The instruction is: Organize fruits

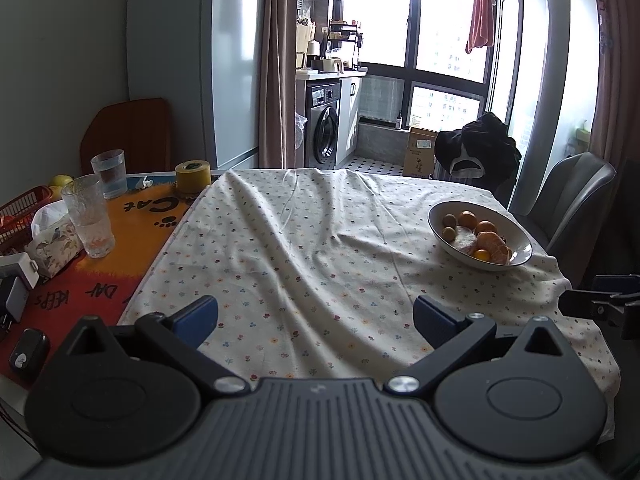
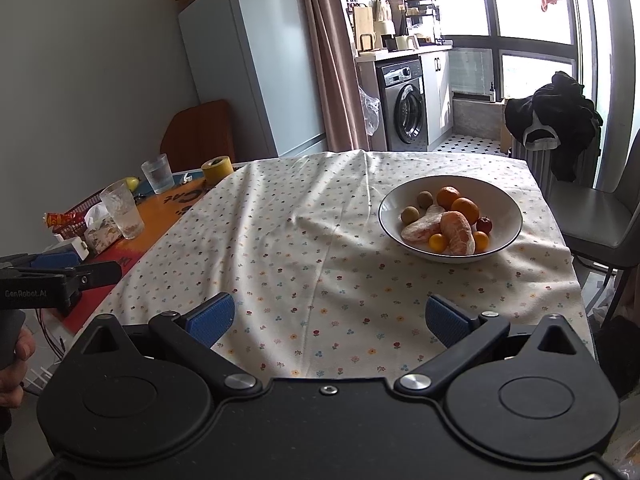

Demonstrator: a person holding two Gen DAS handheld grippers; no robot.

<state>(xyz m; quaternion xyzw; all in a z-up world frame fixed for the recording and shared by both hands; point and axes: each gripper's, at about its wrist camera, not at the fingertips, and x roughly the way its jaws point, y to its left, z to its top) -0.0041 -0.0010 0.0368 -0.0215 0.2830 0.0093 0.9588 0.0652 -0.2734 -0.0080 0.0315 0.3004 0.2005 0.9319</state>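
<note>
Your left tool (image 1: 316,316) is level and low over the near edge of the bench (image 1: 280,248), fingers spread wide with nothing between the blue pads (image 1: 198,314), pointing straight across the flowered cloth (image 1: 260,220). Your right tool (image 2: 330,318) sits the same way, jaws wide apart and empty, aimed across the cloth with the bowl (image 2: 508,208) ahead and a bit right of its centre line. Both tools hover above cloth, neither touching fruit. The white bowl stands on the cloth toward the far right side of the bench, near the grey chair (image 2: 600,216). In it: two oranges (image 2: 456,202) touching at the back, two brownish kiwis (image 2: 418,206) on the left, a peeled orange (image 2: 458,234) and a pale peeled segment (image 2: 422,228) in the middle, small yellow fruits (image 2: 438,242) in front, a small red one (image 2: 485,224) at the right. From the right wrist view your left tool's side shows at the left edge, with your left hand (image 2: 18,360) wrapped on the grip below it. On the orange mat (image 1: 132,232) at the left, well apart from the bowl: two glasses (image 1: 90,216), a tape roll (image 1: 193,178), a tissue box (image 1: 54,246), a red basket (image 1: 20,212).
</note>
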